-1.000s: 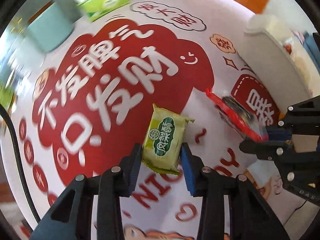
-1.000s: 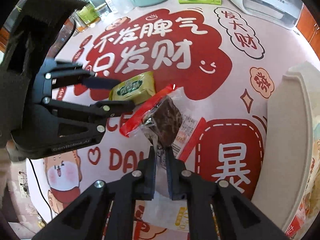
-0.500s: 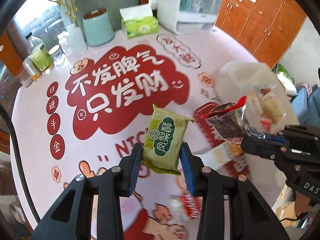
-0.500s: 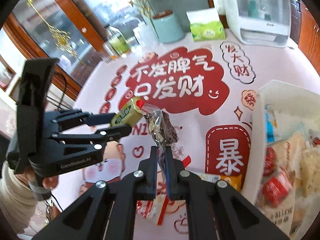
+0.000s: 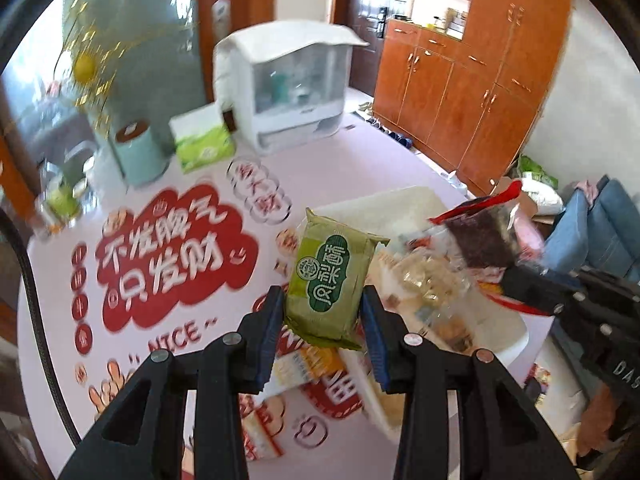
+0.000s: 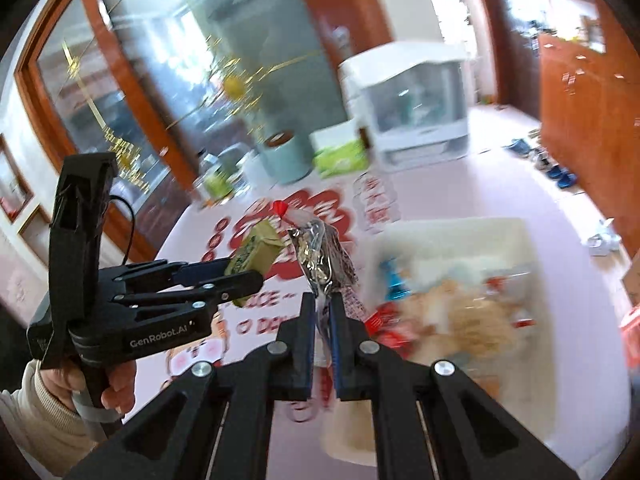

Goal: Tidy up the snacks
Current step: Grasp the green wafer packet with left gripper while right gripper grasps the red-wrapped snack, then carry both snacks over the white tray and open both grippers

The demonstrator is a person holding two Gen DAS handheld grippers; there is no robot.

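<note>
My left gripper [image 5: 324, 320] is shut on a green snack packet [image 5: 330, 276] and holds it in the air above the table. The packet shows in the right wrist view [image 6: 258, 250] too. My right gripper [image 6: 322, 312] is shut on a clear packet with a red top edge and a dark snack inside [image 6: 324, 256], also lifted; in the left wrist view this packet [image 5: 484, 236] hangs at the right. A white tray [image 5: 416, 204] with several snacks lies below both packets; it also shows in the right wrist view [image 6: 452, 232].
A loose yellow snack pack [image 5: 312, 362] lies on the pink and red tablecloth [image 5: 176, 264] beside the tray. At the table's far end stand a white appliance [image 5: 288, 92], a green tissue box [image 5: 202, 144] and a teal canister [image 5: 138, 152].
Both grippers have risen and tilted up with their packets. The tray of snacks has come under them, and the view now takes in the room beyond the table.
</note>
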